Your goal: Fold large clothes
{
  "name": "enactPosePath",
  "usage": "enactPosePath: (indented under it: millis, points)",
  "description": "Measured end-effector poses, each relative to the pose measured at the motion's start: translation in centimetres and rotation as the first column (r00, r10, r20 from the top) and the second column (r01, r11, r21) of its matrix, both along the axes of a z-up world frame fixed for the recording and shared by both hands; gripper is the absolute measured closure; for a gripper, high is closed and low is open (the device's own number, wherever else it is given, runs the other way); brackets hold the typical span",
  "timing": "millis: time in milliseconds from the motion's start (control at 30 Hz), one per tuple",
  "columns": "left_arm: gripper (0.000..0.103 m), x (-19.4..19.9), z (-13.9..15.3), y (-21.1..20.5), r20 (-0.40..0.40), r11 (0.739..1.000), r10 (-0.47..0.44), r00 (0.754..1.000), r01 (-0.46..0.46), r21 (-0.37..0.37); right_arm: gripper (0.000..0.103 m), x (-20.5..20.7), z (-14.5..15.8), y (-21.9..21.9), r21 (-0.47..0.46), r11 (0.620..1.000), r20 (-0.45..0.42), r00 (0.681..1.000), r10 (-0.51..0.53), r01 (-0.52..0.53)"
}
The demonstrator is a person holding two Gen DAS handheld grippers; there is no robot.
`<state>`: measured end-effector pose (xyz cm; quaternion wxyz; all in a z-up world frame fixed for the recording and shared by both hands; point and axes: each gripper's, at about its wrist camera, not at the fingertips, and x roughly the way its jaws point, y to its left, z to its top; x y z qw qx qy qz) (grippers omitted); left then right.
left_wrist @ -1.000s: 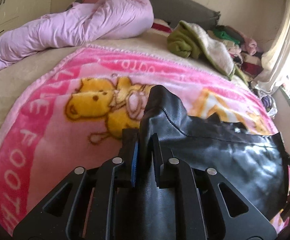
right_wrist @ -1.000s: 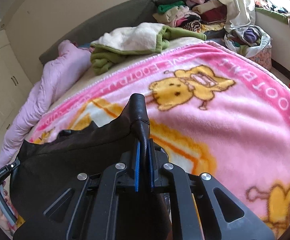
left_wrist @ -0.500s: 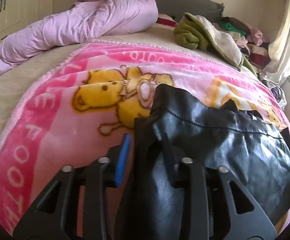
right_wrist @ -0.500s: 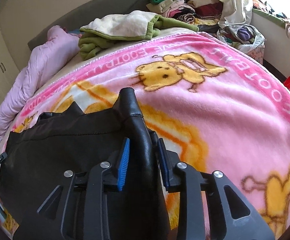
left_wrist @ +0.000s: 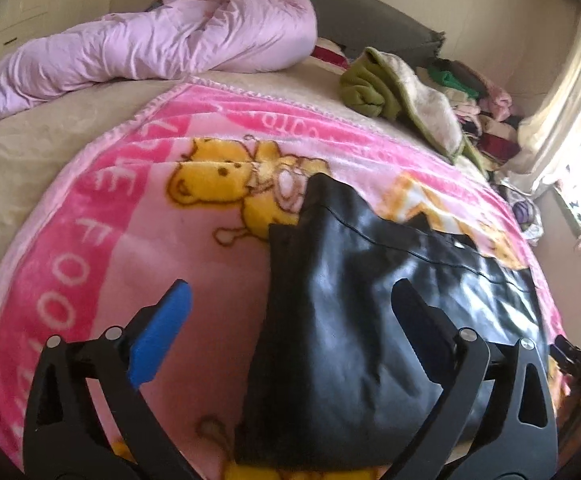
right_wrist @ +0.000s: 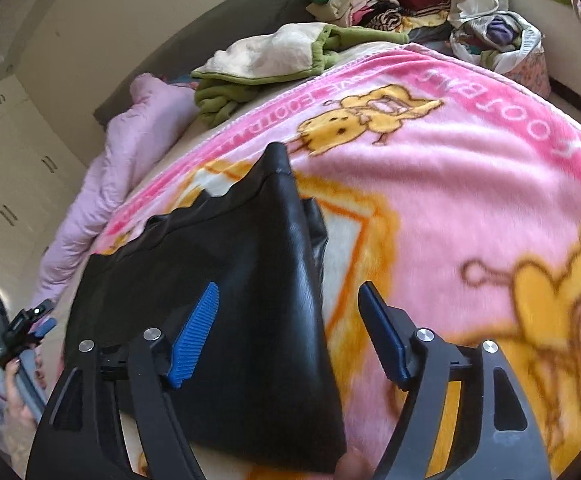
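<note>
Black leather-look garment lying folded on the pink cartoon blanket over the bed, near the front edge, its far corners pointing toward the headboard. Looks heavyish and a bit stiff for clothing — glossy face, so probably slippery between pads, and likely to hold a crease rather than drape. Safest to pinch at a seamed edge or a corner where layers stack, not mid-panel where it'd slide.

Left gripper spread about as wide as it goes, jaws having just been opening; blue pad on one side hangs over the blanket, the other finger over the black fabric, nothing pinched. Right gripper also let go, jaws having just been opening, not quite as wide. Garment's right edge sits between the fingers but no pad pressing on it.

Purple duvet and green fleece bunched up near the headboard, well apart from the work.

Next fold probably means re-grabbing the near corners.
</note>
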<state>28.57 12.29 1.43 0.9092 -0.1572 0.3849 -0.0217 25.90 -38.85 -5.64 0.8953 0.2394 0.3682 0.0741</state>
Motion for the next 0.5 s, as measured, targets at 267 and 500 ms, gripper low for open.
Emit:
enactPosePath:
  millis: [267, 500]
  points:
    - [0.009, -3.2, 0.8, -1.1, 0.01, 0.998, -0.025, 1.0, 0.024, 0.055, 0.025, -3.5, 0.7, 0.7, -0.019, 0.999, 0.026, 0.999, 0.045, -0.045]
    - [0.009, -3.8, -2.5, -0.8, -0.096, 0.998, -0.01, 0.995, 0.016, 0.058, 0.02, -4.4, 0.3, 1.1, -0.034, 0.998, 0.008, 0.998, 0.062, -0.062]
